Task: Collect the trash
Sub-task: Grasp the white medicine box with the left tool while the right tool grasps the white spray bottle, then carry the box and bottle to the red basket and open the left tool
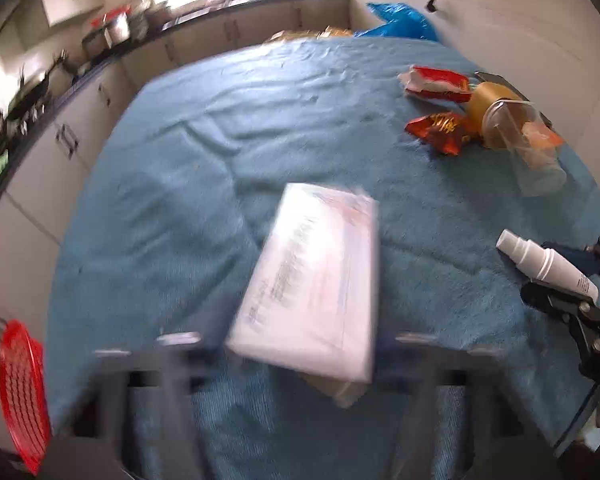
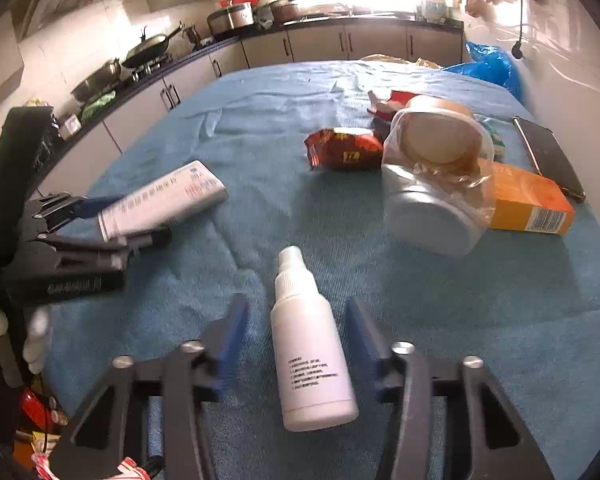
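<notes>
Lying between the right fingers [image 2: 232, 332], apparently untouched, a white spray bottle [image 2: 312, 360].

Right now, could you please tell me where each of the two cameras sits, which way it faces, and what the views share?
Left wrist: on the left gripper, looking down across the blue cloth; its jaws flank a white tube, and the right gripper shows at the right edge.
Right wrist: on the right gripper, facing the kitchen counter; its jaws stand either side of a white spray bottle.
Shared: tube, spray bottle, red snack wrapper.
</notes>
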Tool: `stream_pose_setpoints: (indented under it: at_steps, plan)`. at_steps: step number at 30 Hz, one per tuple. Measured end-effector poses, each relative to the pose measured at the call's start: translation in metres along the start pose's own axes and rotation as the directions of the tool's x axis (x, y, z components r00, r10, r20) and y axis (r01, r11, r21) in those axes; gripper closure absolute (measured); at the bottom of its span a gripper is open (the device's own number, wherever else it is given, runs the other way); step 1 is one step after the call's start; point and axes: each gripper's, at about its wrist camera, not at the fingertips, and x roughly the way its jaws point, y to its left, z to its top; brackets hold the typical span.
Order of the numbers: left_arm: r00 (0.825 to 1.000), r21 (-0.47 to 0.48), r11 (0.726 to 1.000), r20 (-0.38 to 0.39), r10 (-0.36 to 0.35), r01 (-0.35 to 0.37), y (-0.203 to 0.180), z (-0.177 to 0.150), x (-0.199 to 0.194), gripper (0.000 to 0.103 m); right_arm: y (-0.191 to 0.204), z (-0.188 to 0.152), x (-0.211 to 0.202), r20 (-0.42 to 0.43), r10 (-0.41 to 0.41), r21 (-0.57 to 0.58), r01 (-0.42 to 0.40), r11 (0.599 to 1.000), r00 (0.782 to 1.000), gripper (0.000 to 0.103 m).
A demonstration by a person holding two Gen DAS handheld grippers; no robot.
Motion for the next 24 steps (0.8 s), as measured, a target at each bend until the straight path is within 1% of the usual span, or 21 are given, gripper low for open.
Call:
stream_pose_setpoints:
  at_steps: [1,2,7,12,16,19,21,23,24]
  plan:
    - [1.0,-0.038,0.999,0.007,0.005,-0.004,0.006,-0.003,-0.004,0.056,0.002,0.0,0.0,-0.004,-0.012,-0.009,0.012,1.0,1.0,0.07]
    - [1.0,-0.066,0.998,0.027,0.01,-0.008,0.011,-0.006,-0.011,0.056,0.002,-0.001,0.0,-0.004,-0.017,-0.014,0.017,1.0,1.0,0.07]
    - [0.993,-0.148,0.988,0.101,0.062,-0.046,0.032,-0.029,-0.053,0.056,0.006,-0.002,-0.005,0.003,0.008,-0.015,-0.008,1.0,1.0,0.071]
    - [0.985,-0.238,0.968,0.128,0.114,-0.081,0.059,-0.06,-0.09,0.056,0.02,0.0,-0.012,0.022,0.049,-0.028,-0.048,0.998,0.999,0.071]
    - [0.977,-0.353,0.928,0.125,0.173,-0.119,0.096,-0.088,-0.113,0.056,0.042,0.007,-0.018,0.035,0.111,-0.051,-0.109,0.993,0.993,0.071]
    - [0.966,-0.414,0.896,0.118,0.232,-0.164,0.118,-0.107,-0.126,0.055,0.066,0.01,-0.02,0.037,0.149,-0.089,-0.145,0.985,0.988,0.071]
    - [0.952,-0.446,0.87,0.107,0.286,-0.211,0.134,-0.12,-0.136,0.055,0.08,0.012,-0.019,0.034,0.172,-0.112,-0.167,0.98,0.985,0.071]
    - [0.941,-0.472,0.847,0.096,0.324,-0.243,0.149,-0.13,-0.142,0.055,0.1,0.018,-0.016,0.027,0.209,-0.137,-0.203,0.969,0.978,0.071]
    - [0.936,-0.495,0.83,0.088,0.342,-0.257,0.159,-0.137,-0.146,0.055,0.107,0.02,-0.014,0.021,0.224,-0.144,-0.219,0.965,0.974,0.071]
